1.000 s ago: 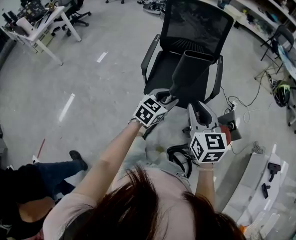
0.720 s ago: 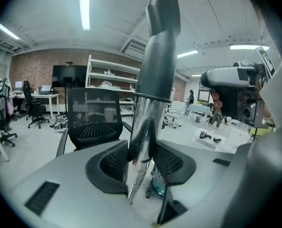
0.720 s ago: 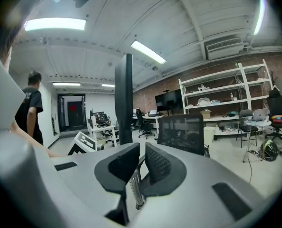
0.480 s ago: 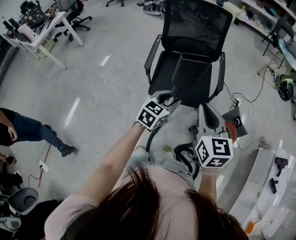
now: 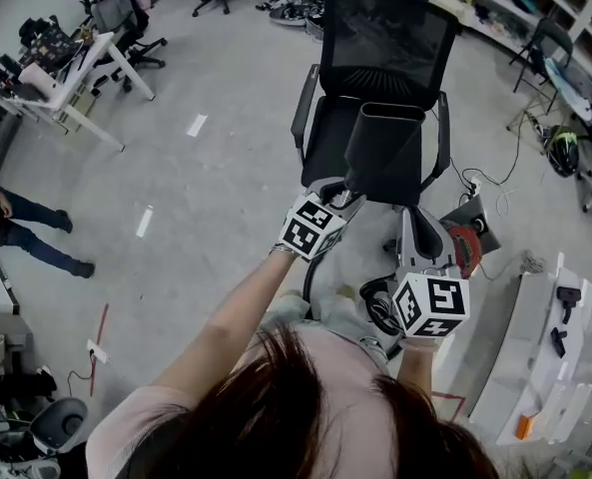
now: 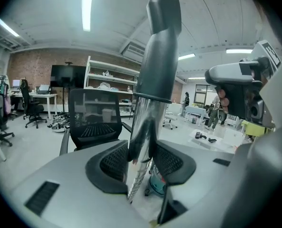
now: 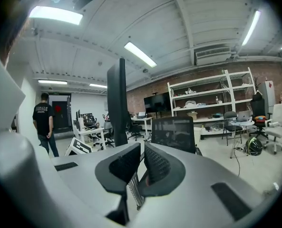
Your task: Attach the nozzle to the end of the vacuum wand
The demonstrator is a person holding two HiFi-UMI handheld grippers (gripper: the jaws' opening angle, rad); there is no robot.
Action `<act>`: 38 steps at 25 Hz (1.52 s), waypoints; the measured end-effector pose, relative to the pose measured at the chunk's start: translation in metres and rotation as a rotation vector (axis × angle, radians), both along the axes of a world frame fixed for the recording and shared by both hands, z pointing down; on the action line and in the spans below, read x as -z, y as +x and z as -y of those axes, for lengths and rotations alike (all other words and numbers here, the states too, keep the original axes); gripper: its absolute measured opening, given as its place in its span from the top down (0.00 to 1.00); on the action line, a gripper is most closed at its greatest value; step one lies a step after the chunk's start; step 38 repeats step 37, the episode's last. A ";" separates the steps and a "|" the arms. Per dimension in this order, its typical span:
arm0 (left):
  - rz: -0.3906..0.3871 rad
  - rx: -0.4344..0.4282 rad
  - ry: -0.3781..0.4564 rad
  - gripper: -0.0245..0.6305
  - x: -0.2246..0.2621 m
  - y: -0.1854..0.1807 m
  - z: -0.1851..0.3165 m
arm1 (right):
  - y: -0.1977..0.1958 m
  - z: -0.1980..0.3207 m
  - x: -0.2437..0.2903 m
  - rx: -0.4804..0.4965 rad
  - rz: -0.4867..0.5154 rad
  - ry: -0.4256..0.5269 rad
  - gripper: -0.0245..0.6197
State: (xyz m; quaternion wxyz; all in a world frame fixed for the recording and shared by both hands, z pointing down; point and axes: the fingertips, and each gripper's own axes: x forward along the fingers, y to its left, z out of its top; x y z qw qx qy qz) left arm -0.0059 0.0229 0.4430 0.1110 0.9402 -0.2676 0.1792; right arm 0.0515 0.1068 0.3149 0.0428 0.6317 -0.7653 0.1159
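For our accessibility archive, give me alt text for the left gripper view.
The left hand-held gripper clamps its jaws on a shiny metal vacuum wand that rises up the middle of the frame, with a dark nozzle fitted over its upper end. Behind it stands a black mesh office chair in a workshop with white shelves and a brick wall.

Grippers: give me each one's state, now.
Left gripper: closed on the vacuum wand.
Right gripper: jaws have just been closing; now shut, nothing between them.

The wand [image 6: 141,127] is glossy metal, the nozzle [image 6: 160,56] matt plastic.
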 end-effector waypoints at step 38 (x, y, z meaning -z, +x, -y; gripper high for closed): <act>-0.068 -0.107 0.011 0.71 0.009 -0.092 -0.015 | -0.134 -0.046 0.009 -0.191 -0.063 0.031 0.89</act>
